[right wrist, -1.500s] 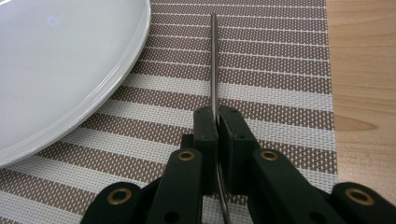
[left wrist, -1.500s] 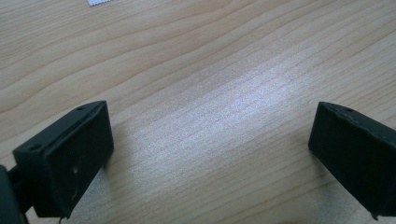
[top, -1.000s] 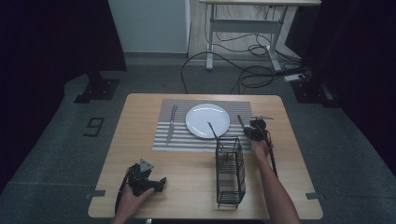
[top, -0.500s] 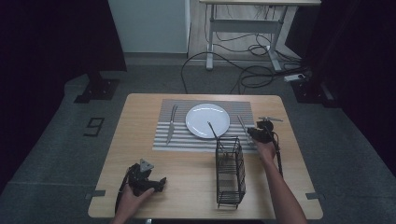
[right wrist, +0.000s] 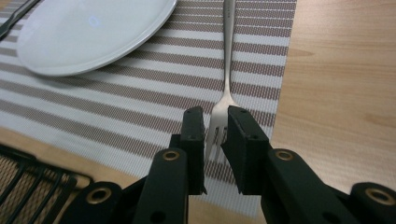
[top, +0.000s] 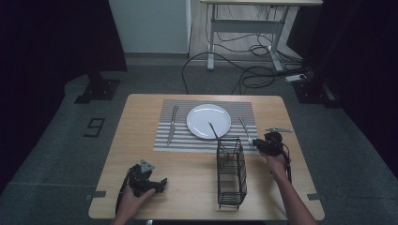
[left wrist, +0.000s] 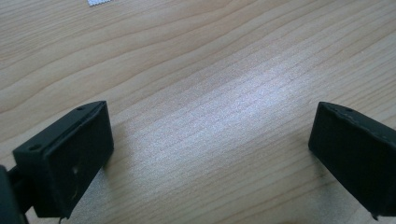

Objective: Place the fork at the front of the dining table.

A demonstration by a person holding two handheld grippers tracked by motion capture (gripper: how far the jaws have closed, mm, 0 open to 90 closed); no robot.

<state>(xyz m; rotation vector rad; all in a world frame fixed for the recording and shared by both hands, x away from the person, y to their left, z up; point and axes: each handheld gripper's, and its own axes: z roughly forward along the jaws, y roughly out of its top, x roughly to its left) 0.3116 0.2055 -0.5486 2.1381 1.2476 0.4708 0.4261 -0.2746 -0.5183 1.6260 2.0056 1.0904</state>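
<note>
Steel fork [right wrist: 227, 70] lies on the striped mat [right wrist: 140, 100] beside the white plate [right wrist: 88, 32], its tines between our right gripper's [right wrist: 215, 135] fingers, which seem nearly closed on it. Our left gripper [left wrist: 210, 149] rests wide open on the bare worktop [left wrist: 210, 70].

The floor [top: 56, 154] is grey carpet. A white desk [top: 244, 28] stands at the back with black cables [top: 253, 75] under it. Dark curtains [top: 51, 42] hang at both sides.
</note>
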